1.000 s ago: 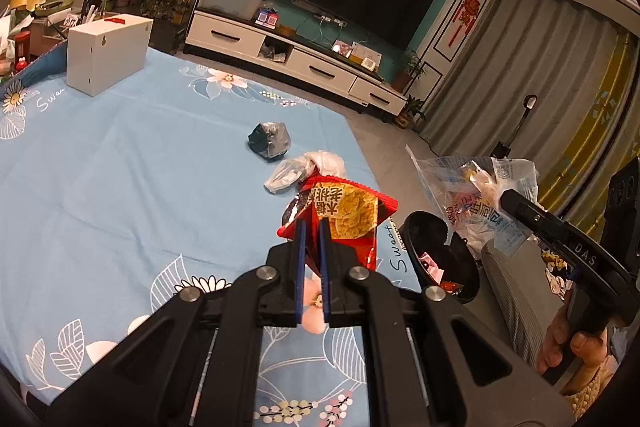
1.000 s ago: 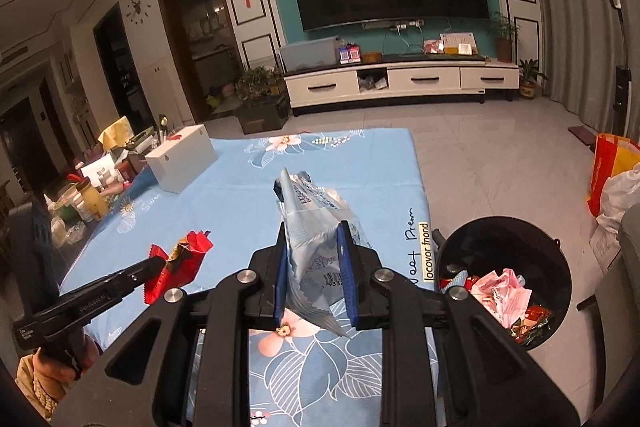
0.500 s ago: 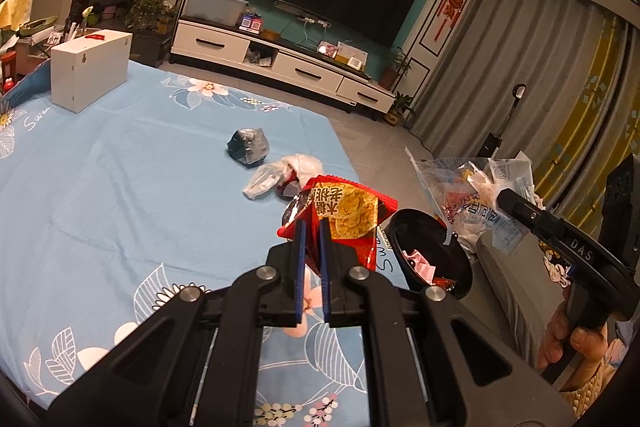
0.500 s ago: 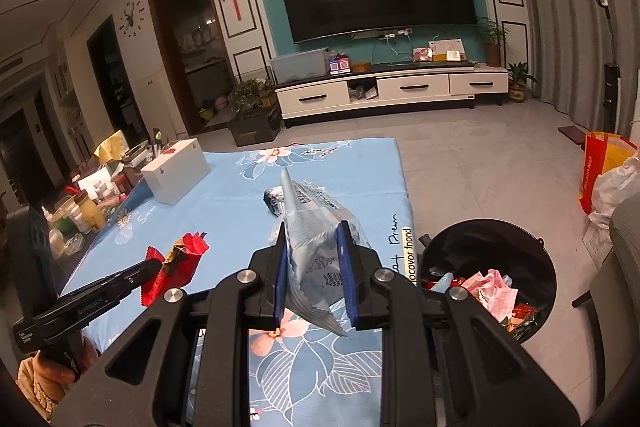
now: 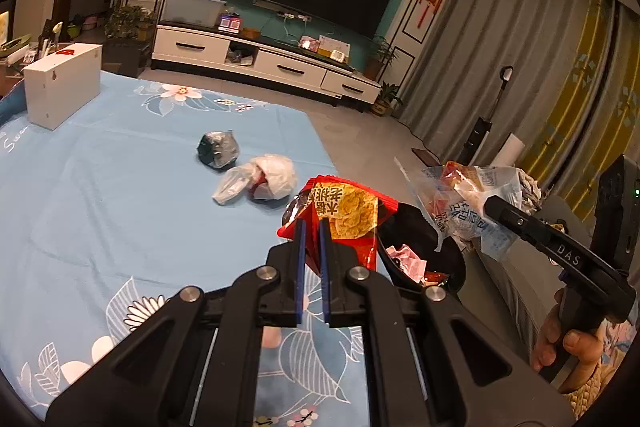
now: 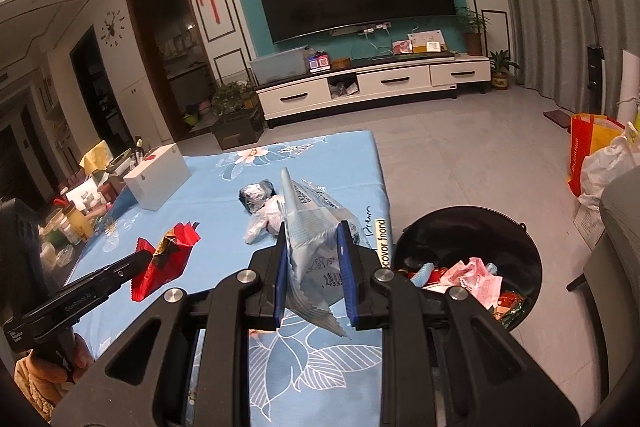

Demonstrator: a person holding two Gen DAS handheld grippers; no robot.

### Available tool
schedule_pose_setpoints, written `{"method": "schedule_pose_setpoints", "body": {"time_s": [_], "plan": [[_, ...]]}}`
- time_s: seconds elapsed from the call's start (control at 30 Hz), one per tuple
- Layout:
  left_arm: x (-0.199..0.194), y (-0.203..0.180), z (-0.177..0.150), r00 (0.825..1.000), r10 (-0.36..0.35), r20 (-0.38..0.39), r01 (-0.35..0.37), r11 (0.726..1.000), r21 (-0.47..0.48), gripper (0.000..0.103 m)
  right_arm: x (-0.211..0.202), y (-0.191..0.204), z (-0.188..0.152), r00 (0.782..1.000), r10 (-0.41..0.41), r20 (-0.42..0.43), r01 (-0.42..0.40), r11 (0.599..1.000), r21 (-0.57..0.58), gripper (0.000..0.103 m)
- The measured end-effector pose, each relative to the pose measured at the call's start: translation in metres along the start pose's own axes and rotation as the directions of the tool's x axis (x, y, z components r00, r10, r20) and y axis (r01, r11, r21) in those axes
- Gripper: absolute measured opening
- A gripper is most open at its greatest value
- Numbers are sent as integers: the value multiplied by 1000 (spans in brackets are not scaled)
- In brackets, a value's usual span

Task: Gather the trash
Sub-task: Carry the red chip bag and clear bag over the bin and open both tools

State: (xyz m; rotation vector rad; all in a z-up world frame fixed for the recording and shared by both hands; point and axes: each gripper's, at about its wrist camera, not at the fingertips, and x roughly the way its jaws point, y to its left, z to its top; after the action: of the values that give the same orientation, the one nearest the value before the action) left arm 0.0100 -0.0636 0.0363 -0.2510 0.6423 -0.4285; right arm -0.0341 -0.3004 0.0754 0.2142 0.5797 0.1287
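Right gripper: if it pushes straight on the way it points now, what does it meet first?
Probably the white crumpled plastic bag on the blue floral tablecloth, just beyond the clear blue-printed wrapper in the right gripper; depth is unclear.

**Two black grippers with blue pads**

Each gripper is black plastic with thin blue pads on its fingers. The left gripper (image 5: 312, 227) has four round silver screws on its arms. So does the right gripper (image 6: 313, 231). White letters mark their long black sides. At 4 o'clock, a knitted yellow sleeve (image 5: 588, 399) shows.
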Motion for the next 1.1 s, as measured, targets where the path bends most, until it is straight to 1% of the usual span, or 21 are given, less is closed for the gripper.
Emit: {"method": "schedule_pose_setpoints", "body": {"time_s": [0.53, 1.1], "plan": [[32, -35, -1, 998, -36, -48, 39, 996, 76, 7, 3, -31, -10, 998, -68, -17, 69, 995, 67, 24], [82, -78, -7, 992, -57, -113, 75, 984, 162, 7, 7, -85, -31, 988, -144, -60, 152, 976, 156, 24]]}}
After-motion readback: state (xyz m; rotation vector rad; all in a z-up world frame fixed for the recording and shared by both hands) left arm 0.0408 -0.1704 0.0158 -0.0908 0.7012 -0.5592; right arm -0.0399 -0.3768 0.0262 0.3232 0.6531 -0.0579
